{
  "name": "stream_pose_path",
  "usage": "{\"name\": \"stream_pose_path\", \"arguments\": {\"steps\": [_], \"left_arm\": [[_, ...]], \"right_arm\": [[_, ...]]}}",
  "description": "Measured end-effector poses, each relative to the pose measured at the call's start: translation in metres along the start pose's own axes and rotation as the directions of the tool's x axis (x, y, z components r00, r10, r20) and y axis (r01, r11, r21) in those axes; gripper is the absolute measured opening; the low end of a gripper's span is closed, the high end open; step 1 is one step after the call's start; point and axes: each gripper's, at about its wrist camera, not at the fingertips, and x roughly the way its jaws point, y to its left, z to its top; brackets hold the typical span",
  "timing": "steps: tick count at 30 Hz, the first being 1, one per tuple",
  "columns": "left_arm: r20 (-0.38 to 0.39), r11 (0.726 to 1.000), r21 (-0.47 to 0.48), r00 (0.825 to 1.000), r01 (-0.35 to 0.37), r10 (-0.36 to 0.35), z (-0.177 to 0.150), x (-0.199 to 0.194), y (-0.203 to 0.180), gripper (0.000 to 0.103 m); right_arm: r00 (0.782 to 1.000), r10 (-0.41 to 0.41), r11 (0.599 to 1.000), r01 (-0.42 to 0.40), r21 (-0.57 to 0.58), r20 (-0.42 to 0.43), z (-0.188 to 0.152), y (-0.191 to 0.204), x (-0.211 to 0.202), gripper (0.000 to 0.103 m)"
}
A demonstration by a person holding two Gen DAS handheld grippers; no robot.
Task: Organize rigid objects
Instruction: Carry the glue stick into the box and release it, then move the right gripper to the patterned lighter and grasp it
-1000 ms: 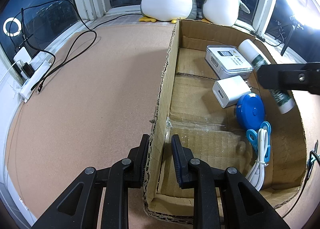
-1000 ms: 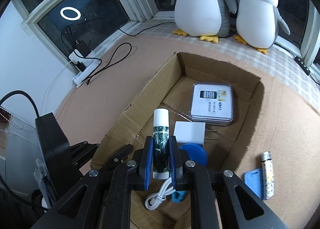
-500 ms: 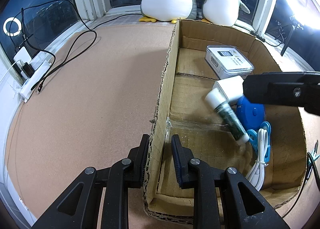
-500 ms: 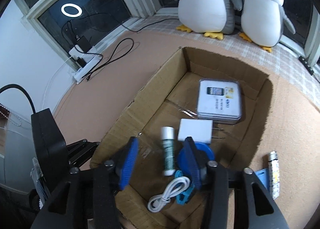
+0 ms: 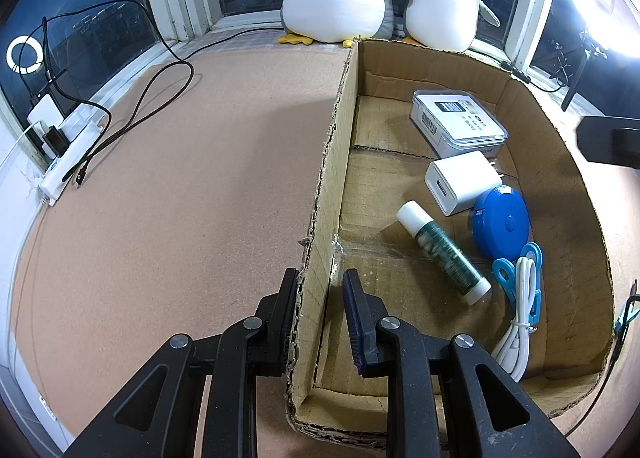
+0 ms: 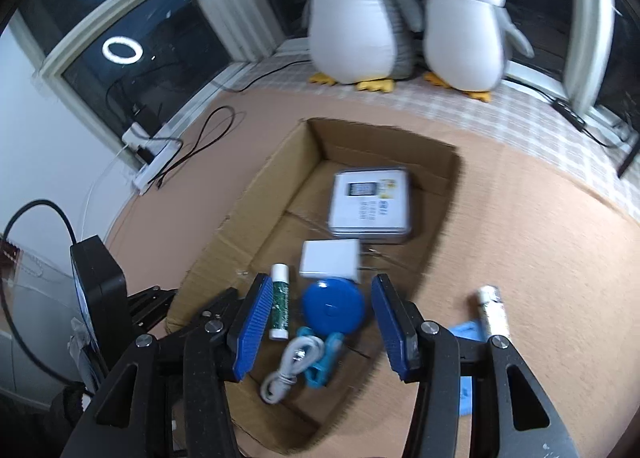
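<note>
In the left wrist view, the left tongs (image 5: 320,290) clamp the cardboard box (image 5: 560,162) wall; the glue stick (image 5: 444,254) lies inside. In the right wrist view, the right tongs (image 6: 320,322) stand apart, empty, above the box; a lighter (image 6: 494,310) rests on the tabletop (image 6: 540,250).

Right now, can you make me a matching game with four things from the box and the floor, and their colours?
Things:
1. round case
2. charger block
3. glue stick
4. cardboard box

Colours:
A. brown
B. green with white ends
C. blue
D. white

Pairs: 1-C, 2-D, 3-B, 4-A
</note>
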Motion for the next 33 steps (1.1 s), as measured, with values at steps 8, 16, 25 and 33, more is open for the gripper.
{"name": "stream_pose_path", "arguments": {"steps": [8,16,25,33], "left_arm": [[0.000,1.000,0.001,1.000,-0.001,0.001,0.000,0.000,0.000,0.024],[0.000,1.000,0.002,1.000,-0.002,0.002,0.000,0.000,0.000,0.024],[0.000,1.000,0.004,1.000,-0.005,0.005,0.000,0.000,0.000,0.024],[0.000,1.000,0.005,1.000,-0.007,0.007,0.000,-0.001,0.000,0.024]], "right_arm": [[0.999,-0.054,0.992,0.053,0.115,0.003,-0.013,-0.057,-0.018,0.048],[0.986,-0.155,0.979,0.161,0.127,-0.063,-0.030,-0.097,-0.012,0.048],[0.975,-0.183,0.970,0.200,0.139,-0.126,-0.045,-0.121,0.009,0.048],[0.962,-0.226,0.962,0.246,0.121,-0.153,-0.045,-0.122,0.025,0.047]]}}
